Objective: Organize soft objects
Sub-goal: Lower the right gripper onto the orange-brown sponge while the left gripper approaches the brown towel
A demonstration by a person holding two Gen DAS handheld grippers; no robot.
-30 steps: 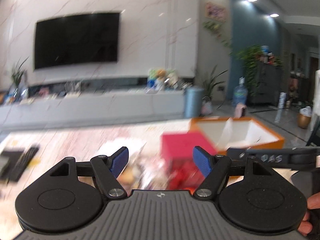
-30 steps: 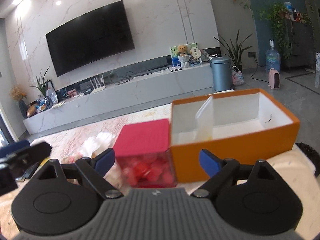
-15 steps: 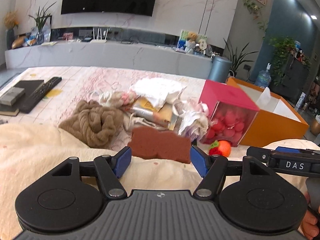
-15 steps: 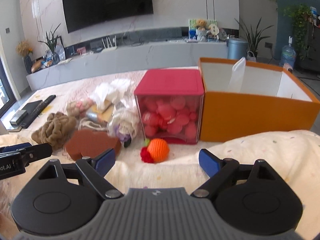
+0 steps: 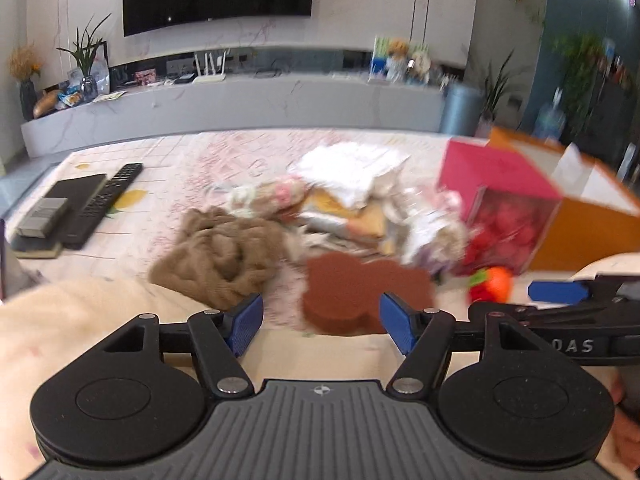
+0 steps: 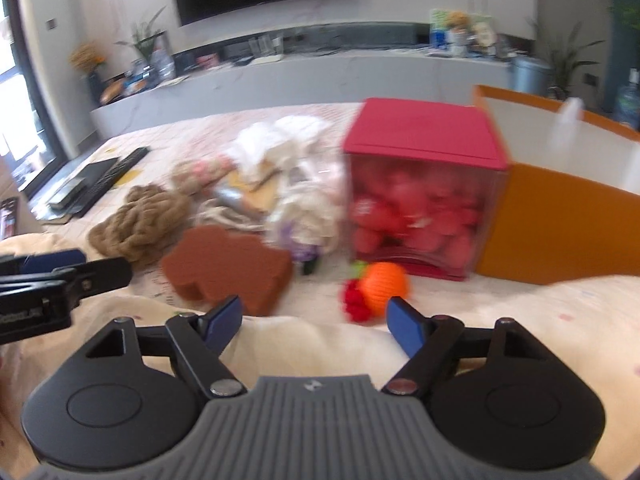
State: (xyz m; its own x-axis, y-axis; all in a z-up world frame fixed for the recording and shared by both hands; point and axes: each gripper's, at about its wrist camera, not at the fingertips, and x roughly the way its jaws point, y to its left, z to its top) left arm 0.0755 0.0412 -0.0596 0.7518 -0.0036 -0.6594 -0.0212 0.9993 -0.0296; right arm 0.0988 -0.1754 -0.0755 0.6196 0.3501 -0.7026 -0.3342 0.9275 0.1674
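Sponge (image 5: 352,292) lying brown on cloth before left gripper (image 5: 322,324), jaws spread and just narrowed, nothing pinched, right gripper (image 6: 316,320) likewise, knit toy (image 6: 380,286) ahead, pile (image 6: 280,184) blurred, orange box (image 6: 560,228) cut off at frame edge.

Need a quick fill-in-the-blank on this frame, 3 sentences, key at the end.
1. The lid of the clear box of red balls is ____.
2. The brown sponge lies directly in front of the ____ hand-held gripper.
3. The open bin right of the clear box is ____ on the outside.

Missing words: red; left; orange
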